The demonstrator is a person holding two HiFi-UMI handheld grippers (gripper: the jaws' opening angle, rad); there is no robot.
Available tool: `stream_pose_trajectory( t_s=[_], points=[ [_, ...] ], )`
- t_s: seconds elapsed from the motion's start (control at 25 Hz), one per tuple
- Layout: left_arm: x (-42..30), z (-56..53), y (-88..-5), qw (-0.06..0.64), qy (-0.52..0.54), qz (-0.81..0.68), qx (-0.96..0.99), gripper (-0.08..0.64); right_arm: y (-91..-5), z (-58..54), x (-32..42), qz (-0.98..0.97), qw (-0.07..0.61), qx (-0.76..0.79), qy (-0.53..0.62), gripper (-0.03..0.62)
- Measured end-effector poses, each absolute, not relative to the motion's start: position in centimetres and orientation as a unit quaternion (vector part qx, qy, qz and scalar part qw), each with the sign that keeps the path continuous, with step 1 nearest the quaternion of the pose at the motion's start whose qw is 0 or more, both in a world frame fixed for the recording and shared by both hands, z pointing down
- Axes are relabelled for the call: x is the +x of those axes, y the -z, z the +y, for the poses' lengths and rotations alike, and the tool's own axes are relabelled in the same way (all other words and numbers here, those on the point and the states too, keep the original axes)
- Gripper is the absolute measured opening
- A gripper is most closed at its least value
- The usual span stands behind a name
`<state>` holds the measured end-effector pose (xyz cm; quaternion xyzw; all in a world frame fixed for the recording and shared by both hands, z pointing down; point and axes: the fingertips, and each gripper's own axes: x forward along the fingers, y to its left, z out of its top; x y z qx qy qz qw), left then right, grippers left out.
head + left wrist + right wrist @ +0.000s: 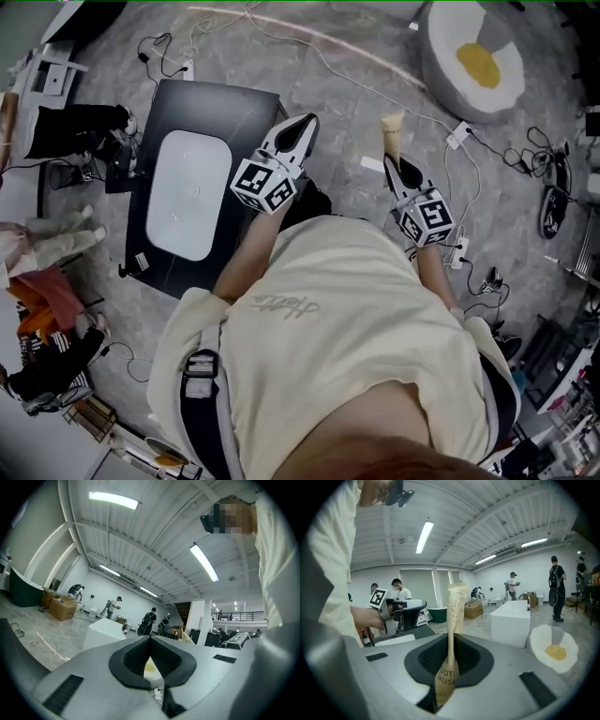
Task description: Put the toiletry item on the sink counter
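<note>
A tan paper-wrapped toothbrush (pixel 392 131) stands up out of my right gripper (pixel 395 165), whose jaws are shut on its lower end. In the right gripper view the toothbrush packet (pixel 454 613) rises between the black pads of the right gripper (pixel 451 639). The sink counter (pixel 242 108), black with a white basin, lies to the left below me. My left gripper (pixel 307 122) hovers over the counter's right edge with its jaws shut and nothing in them. In the left gripper view, the left gripper (pixel 150 638) shows its tips touching.
An egg-shaped cushion (pixel 473 56) lies on the floor at the far right. Cables and a power strip (pixel 459 136) trail across the floor near the right gripper. Dark equipment (pixel 80 131) crowds the counter's left side. A white tub (pixel 513 620) and people stand beyond.
</note>
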<state>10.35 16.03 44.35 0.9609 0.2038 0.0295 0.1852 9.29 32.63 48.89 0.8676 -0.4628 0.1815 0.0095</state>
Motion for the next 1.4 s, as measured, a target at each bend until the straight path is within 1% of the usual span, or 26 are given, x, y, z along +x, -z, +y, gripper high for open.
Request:
stream_pose_trajectory(
  t_s=[0.12,0.28,0.44,0.64,0.96,1.16,1.4],
  points=[
    [12.5,11.8,-44.7,0.191,-0.033,0.193,0.962,0.003,-47.4,27.6,12.1,-0.483,0.012,0.860,-0.163,0.025],
    [14.0,6.5,-45.8,0.183,-0.037,0.173,0.967,0.003,-47.1,21.0,15.1,-0.521,0.012,0.840,-0.148,0.025],
    [14.9,1.7,-46.4,0.180,-0.042,0.128,0.974,0.003,-47.7,16.5,17.3,-0.557,0.015,0.816,-0.157,0.025],
    [15.6,-2.5,-47.3,0.195,-0.054,0.067,0.977,0.003,-49.3,13.1,20.6,-0.583,0.016,0.791,-0.185,0.025],
    [16.6,-9.8,-47.1,0.182,-0.064,-0.072,0.979,0.003,-51.8,4.0,26.9,-0.679,0.021,0.702,-0.212,0.025],
    [15.7,-13.0,-46.2,0.171,-0.061,-0.145,0.973,0.003,-50.0,-2.9,28.4,-0.748,0.030,0.638,-0.181,0.026],
    [12.4,-14.6,-46.3,0.173,-0.056,-0.246,0.952,0.003,-50.4,-8.2,26.5,-0.812,0.044,0.551,-0.187,0.026]
  ],
)
